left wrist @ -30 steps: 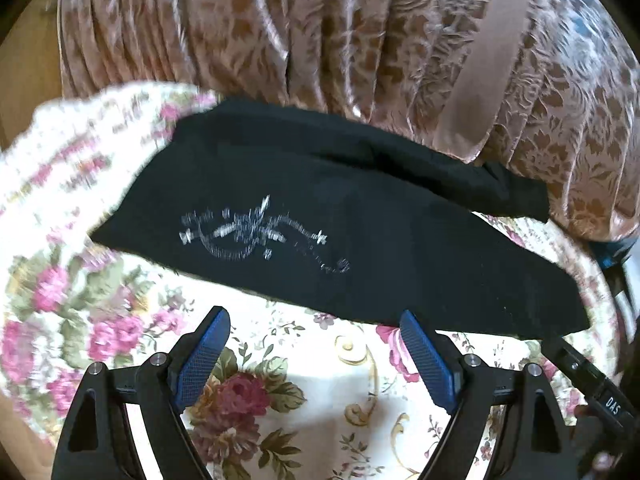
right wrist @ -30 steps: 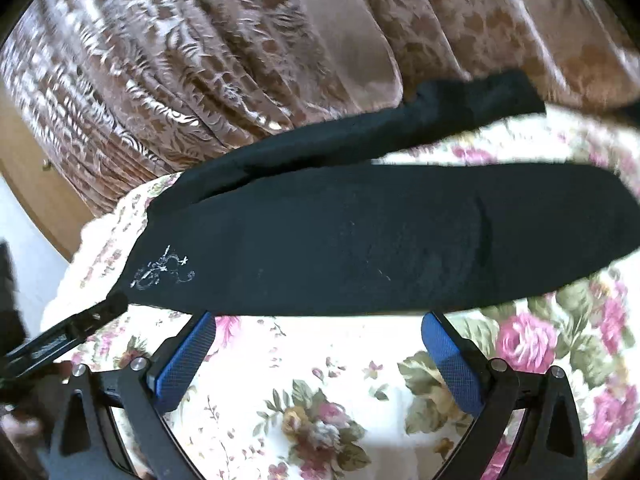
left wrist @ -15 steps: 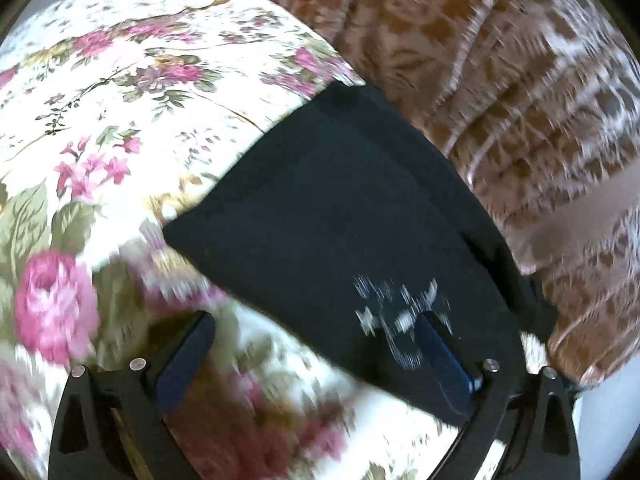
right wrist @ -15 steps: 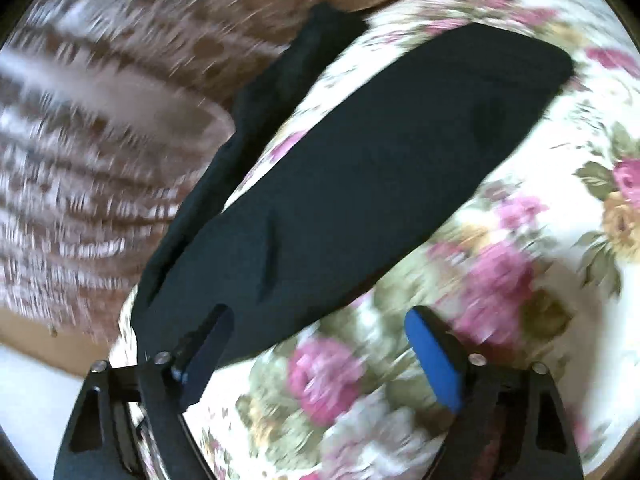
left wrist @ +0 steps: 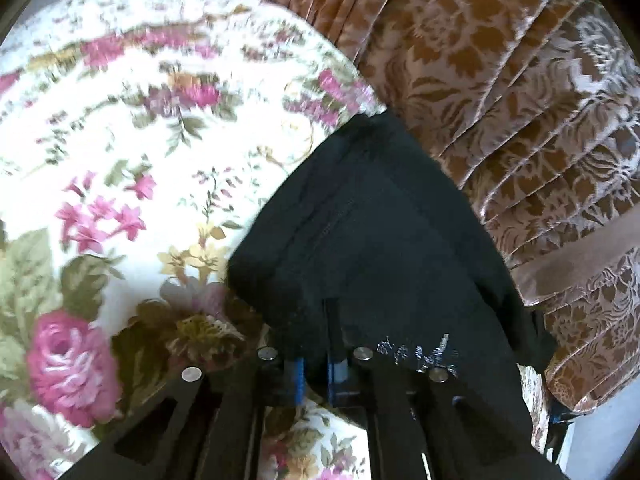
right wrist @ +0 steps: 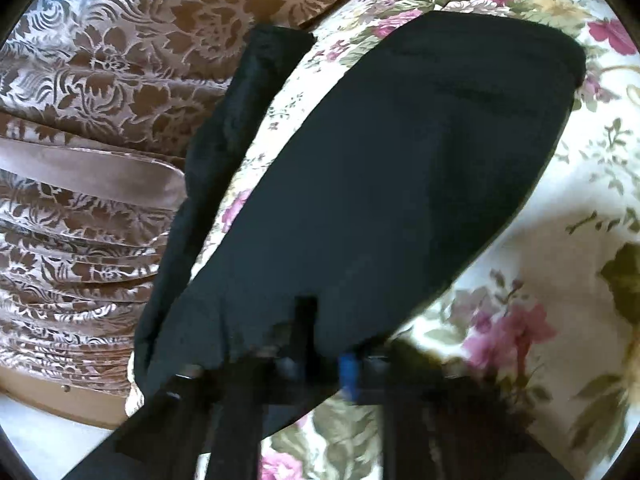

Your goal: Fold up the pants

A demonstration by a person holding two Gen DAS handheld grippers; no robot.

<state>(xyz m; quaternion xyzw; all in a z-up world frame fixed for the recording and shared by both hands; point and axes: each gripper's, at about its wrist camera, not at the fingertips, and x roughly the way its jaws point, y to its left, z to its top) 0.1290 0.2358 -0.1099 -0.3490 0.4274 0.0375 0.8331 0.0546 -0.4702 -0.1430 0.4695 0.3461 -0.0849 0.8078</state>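
The black pants (left wrist: 384,240) lie stretched across the flowered bedspread (left wrist: 120,152) near its far edge, one narrow part (right wrist: 224,152) trailing along that edge beside the brown patterned curtain (left wrist: 520,100). A second ago both tools stood wide apart, short of the cloth; now each has come in over the near hem and closed. The left tool (left wrist: 318,364) is clamped on the fabric beside the white embroidery (left wrist: 420,354), and the right tool (right wrist: 324,356) pinches the other end. With both ends gripped, the fold itself looks ready to begin.
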